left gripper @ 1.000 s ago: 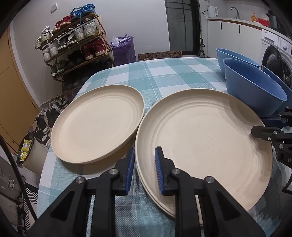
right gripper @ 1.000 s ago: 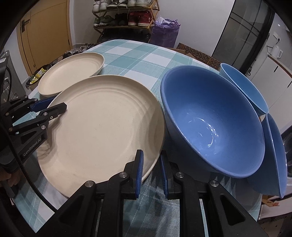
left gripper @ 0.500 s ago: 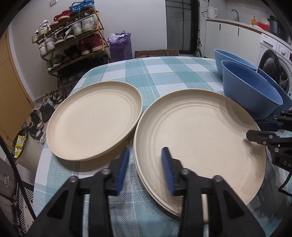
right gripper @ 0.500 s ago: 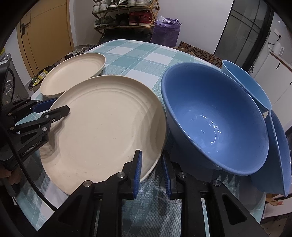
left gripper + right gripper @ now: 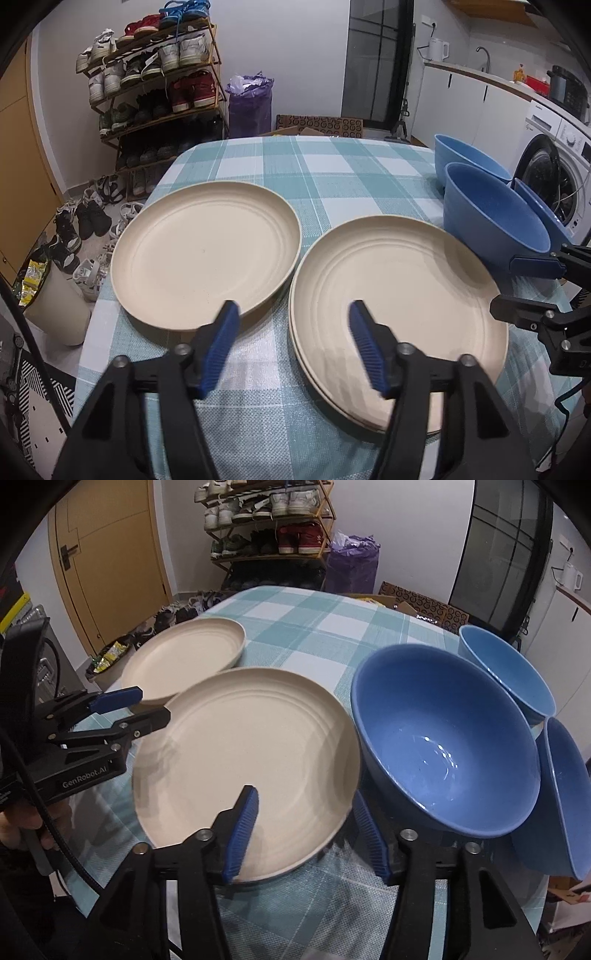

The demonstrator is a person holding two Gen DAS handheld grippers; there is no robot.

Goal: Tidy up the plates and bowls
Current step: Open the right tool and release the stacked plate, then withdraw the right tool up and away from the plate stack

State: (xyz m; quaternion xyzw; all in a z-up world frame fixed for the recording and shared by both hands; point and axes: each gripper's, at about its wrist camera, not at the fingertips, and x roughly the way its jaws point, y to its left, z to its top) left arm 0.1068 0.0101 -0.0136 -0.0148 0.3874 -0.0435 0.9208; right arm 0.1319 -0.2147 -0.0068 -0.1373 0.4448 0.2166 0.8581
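The checked table (image 5: 332,170) carries a stack of cream plates (image 5: 402,291) lying just under and ahead of both sets of jaws, a single plate (image 5: 207,251) beyond the left ones, and three blue bowls (image 5: 443,746) right of the right ones. A second ago the left gripper (image 5: 291,343) and right gripper (image 5: 310,830) pinched the stack's rim; now both are opening, empty. That plate looks placed, leaving one plate and the bowls to gather.
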